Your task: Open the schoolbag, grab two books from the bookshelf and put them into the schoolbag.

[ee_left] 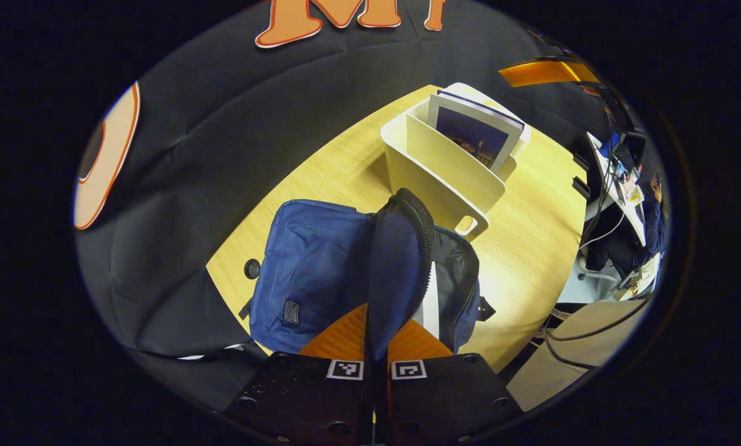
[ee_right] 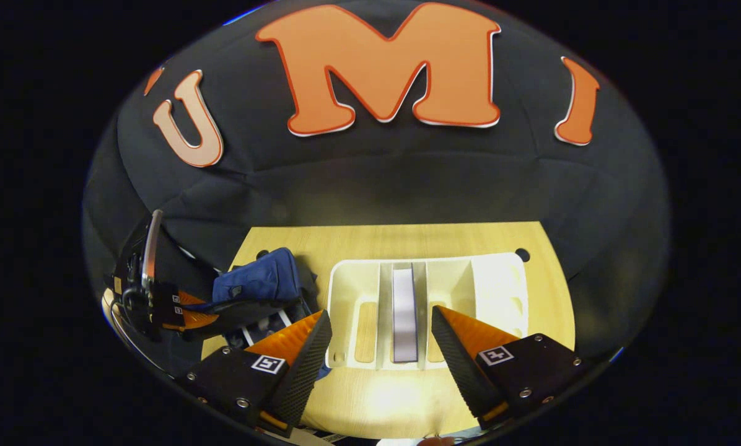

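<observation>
Two grippers working, we see. Left gripper [ee_left: 377, 347] clamped tight on blue schoolbag [ee_left: 321, 272] flap, lifting it off wooden table [ee_left: 531, 248]; white book [ee_left: 431, 306] edge inside bag. Cream bookshelf [ee_right: 358, 291] beside bag, one book [ee_right: 404, 313] standing in middle slot. Right gripper [ee_right: 380, 347] spread wide, empty, above that book.

One schoolbag [ee_left: 321, 272] at lower centre, one bookshelf [ee_left: 438, 167] at upper right holding one book [ee_left: 473, 133], one table [ee_left: 531, 248].
</observation>
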`<state>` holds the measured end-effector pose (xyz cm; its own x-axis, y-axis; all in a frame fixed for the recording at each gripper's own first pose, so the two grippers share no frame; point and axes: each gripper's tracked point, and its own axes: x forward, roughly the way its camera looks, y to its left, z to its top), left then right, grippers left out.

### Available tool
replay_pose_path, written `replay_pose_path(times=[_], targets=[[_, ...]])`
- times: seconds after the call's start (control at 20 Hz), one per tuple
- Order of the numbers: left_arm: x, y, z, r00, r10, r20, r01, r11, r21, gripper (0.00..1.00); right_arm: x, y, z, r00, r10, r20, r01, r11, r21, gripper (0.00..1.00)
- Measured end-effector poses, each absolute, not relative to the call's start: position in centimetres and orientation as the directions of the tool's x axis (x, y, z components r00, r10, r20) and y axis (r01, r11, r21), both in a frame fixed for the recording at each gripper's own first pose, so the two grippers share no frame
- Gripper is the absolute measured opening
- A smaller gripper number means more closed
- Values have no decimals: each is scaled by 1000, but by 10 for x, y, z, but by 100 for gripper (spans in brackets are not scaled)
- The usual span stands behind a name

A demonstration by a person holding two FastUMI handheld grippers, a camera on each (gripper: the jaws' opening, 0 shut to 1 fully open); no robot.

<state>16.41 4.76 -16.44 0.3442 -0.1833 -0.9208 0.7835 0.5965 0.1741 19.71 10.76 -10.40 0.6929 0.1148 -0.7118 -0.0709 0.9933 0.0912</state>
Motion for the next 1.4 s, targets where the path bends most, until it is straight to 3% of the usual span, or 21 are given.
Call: replay_pose_path(times=[0.3,0.35,0.4,0.45,0.6,0.9,0.95,1.0,1.1,1.15,1.4], targets=[[166,49,-167,337,-183,-924,780,603,166,2,226,78,-160,550,41,-834,-32,999,29,98],[166,49,-168,336,-181,-924,781,602,166,10,231,76,-166,536,34,-844,-36,999,18,98],[166,49,-169,332,-180,-926,782,601,163,10,233,77,-171,522,36,-852,-39,999,19,98],[166,48,-169,328,-181,-927,784,600,160,2,236,82,-175,511,54,-858,-46,998,35,98],[167,46,-174,317,-183,-931,783,604,148,2,235,94,-187,466,86,-881,-84,995,53,98],[167,49,-176,315,-187,-931,779,610,141,2,231,81,-214,385,32,-922,-124,992,-18,98],[168,50,-176,315,-186,-931,779,611,142,2,232,82,-214,378,28,-925,-136,990,-26,84],[168,49,-176,313,-184,-932,779,611,141,2,230,83,-218,374,30,-927,-140,990,-25,80],[168,49,-178,309,-184,-933,781,610,138,2,224,84,-216,351,18,-936,-135,990,-31,39],[168,48,-178,309,-186,-933,781,609,138,2,228,82,-218,356,18,-934,-137,990,-33,31],[168,50,-179,307,-187,-933,778,613,133,2,227,82,-217,359,18,-933,-132,991,-32,25]])
